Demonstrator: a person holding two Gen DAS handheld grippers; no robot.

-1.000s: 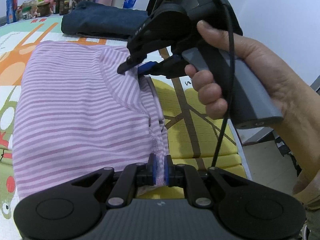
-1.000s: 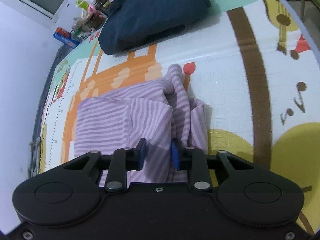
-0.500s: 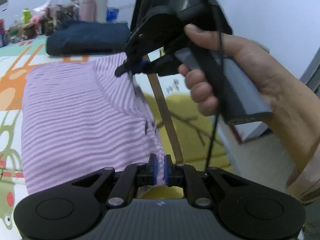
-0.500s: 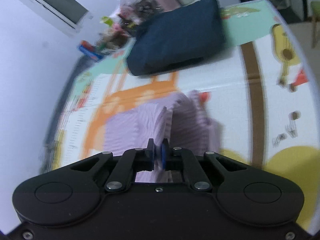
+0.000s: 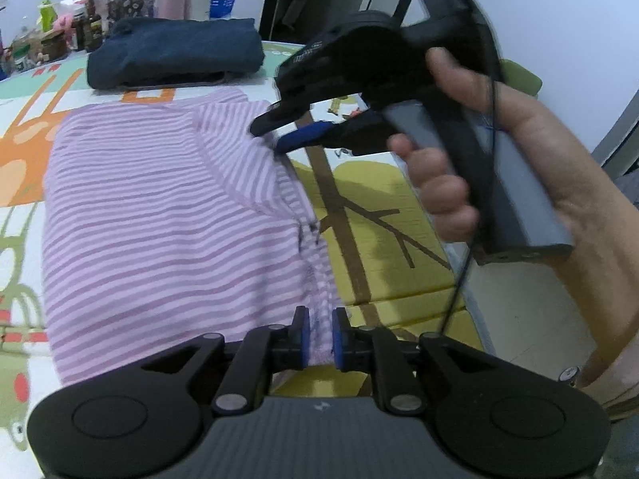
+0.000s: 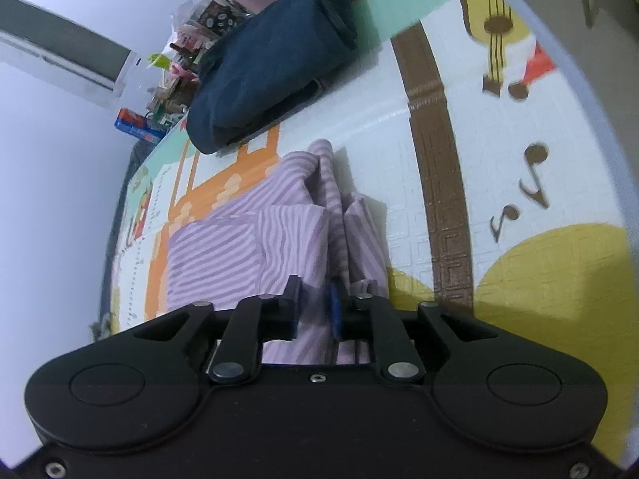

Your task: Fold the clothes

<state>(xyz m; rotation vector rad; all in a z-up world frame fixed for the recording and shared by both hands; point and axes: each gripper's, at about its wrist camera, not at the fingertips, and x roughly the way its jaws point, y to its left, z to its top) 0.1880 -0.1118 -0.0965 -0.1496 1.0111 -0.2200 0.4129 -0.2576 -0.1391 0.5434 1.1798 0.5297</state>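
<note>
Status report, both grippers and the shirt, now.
Left gripper and right gripper opening, striped shirt between both. Folded navy garment lies beyond, apart.

The striped shirt [image 5: 167,215] lies on the mat [image 6: 459,127] (folded garment [image 5: 175,54] behind it).

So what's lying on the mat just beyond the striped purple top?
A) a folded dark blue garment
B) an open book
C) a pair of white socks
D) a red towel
A: a folded dark blue garment lies on the play mat past the far edge of the striped purple top.
</note>
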